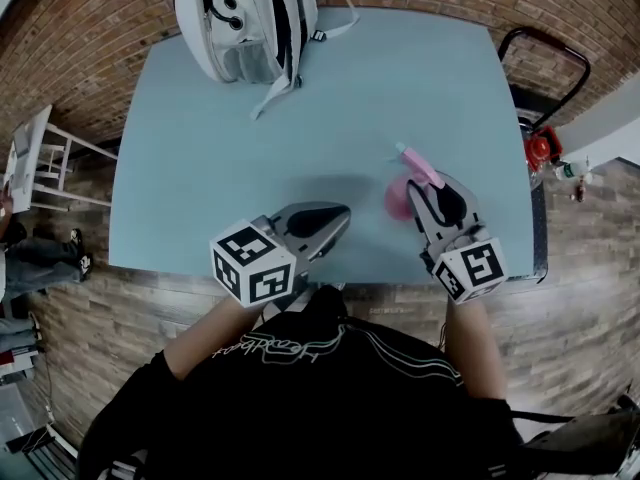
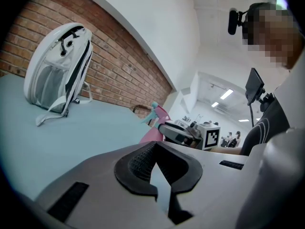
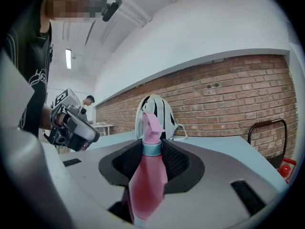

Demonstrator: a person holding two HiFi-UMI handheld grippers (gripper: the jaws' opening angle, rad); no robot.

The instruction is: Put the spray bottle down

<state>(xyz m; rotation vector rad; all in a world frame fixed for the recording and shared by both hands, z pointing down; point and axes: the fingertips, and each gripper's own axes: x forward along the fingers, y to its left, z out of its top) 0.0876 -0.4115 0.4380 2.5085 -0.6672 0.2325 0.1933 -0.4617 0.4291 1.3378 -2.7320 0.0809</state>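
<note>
head view takes in the pale blue table (image 1: 250, 168) first, most of it bare, which leaves me plenty of room to set something down. at its far edge sits the white backpack with black trim (image 1: 245, 18), well apart from both of my tools, so it should not get in the way.

my left gripper (image 1: 340, 214) hovers low over the near side of the table. in the left gripper view its dark pads meet at the tips with nothing between them; it has no part in this step and waits beside the work.

my right gripper (image 1: 420, 190) is over the right front part of the table, and it is clamped on the pink plastic spray bottle (image 1: 402, 198). in the right gripper view the ribbed pads press on the bottle's neck just at the teal collar (image 3: 152, 148), with the pink body hanging below toward the camera and the spray head standing above. i'd judge the neck grip keeps the bottle upright for landing on its base.

whether that base touches the table i cannot tell – the gripper body covers it. the release is not yet done.
</note>
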